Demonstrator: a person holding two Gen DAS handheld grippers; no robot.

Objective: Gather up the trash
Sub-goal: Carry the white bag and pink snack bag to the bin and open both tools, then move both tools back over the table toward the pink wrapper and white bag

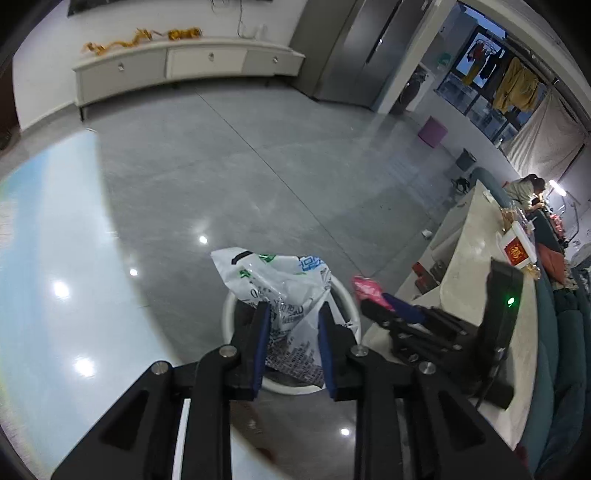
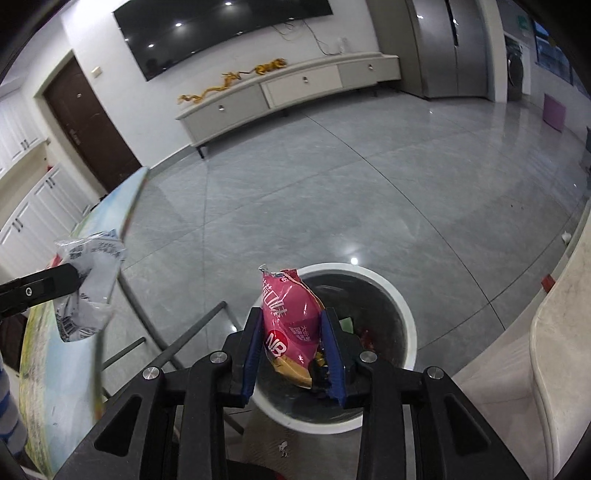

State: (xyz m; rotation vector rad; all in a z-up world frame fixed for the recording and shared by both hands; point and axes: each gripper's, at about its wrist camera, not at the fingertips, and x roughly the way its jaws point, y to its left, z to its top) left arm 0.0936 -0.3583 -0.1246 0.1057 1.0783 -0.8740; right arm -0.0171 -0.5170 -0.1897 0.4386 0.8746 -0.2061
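Over the bin – left tongs [image 1: 291, 314]: blue-padded fingers [image 1: 260, 343] closed partway onto a crumpled white printed plastic bag [image 1: 284, 291], which stands up between them above the bin's rim.
Over the bin – right tongs [image 2: 291, 317]: fingers [image 2: 253, 350] pinching a pink snack packet [image 2: 291, 314] at its lower half; the packet rises upright above the bin's opening.
White bag, from the right wrist: hangs from the left tongs [image 2: 79, 275] at the far left, beside the bench edge.
Pink packet, from the left wrist: pokes out of the right tongs [image 1: 376, 299], just right of the bin.
Trash bin [image 2: 402, 314]: round, white rim, dark inside – some red and green scraps lie at the bottom; it stands on the floor.
Bench [image 1: 40, 258]: glossy pale-blue top at the left, reflecting ceiling lights.
Floor [image 1: 229, 155]: grey polished tiles.
Far wall: low white TV cabinet [image 2: 295, 92] with a golden ornament [image 2: 229, 81] on top, a dark TV [image 2: 221, 33] above.
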